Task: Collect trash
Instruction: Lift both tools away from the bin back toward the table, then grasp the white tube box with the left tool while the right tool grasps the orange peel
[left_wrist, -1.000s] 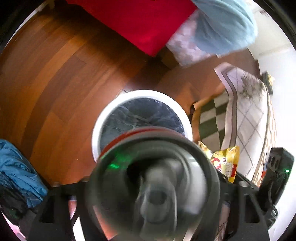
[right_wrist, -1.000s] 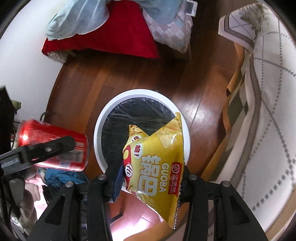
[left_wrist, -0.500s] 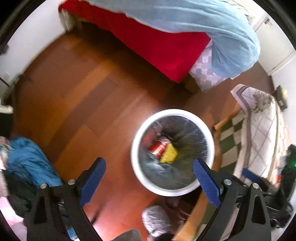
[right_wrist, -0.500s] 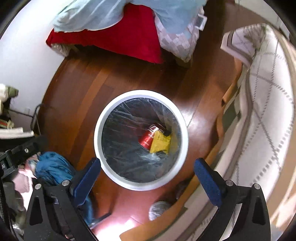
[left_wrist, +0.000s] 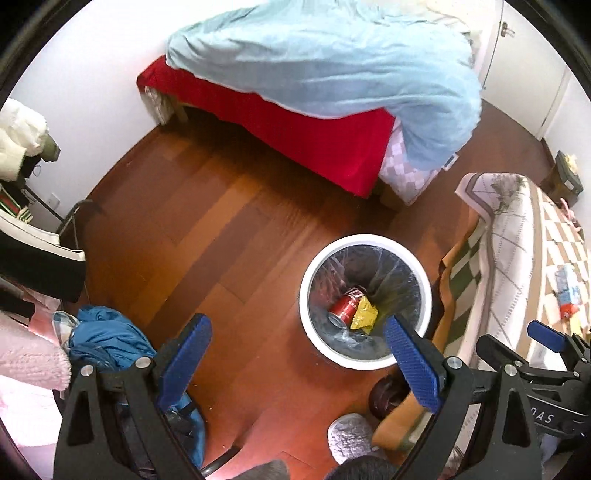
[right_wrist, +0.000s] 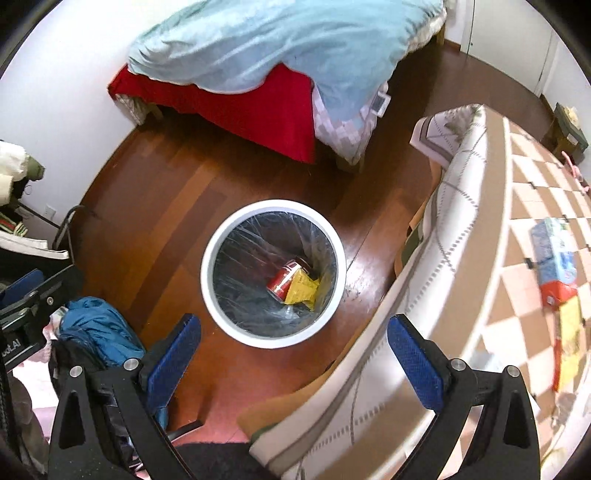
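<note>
two grippers are held high above the floor, both spread wide w/ nothing between the blue pads: left gripper (left_wrist: 297, 354) and right gripper (right_wrist: 294, 352). the white round bin (right_wrist: 207, 273) is seen below, lined w/ a thin, crinkly clear bag; at its bottom a red can (right_wrist: 284, 278) and a yellow snack bag (right_wrist: 303, 290) are lying, touching, the can on its side.

judged from this, that drop is done and more trash is to be fetched. the relation that counts: remaining candidates are seen on the worktop (right_wrist: 517, 206), covered by a brown-and-white checked cloth, off to the right of both grippers. a blue-and-red carton (right_wrist: 554, 264) is lying flat, long axis running roughly away from the right gripper; a flat yellow-and-red wrapper (right_wrist: 567, 338) is just beside it, nearer the camera. whether these are trash can't be told for sure. the right gripper is clearly nearer; the left is further off, by the bin.

carton: prob. stiff card, boxy, easy across its short side. wrapper: thin, limp, low on the cloth, likely slippery.
</note>
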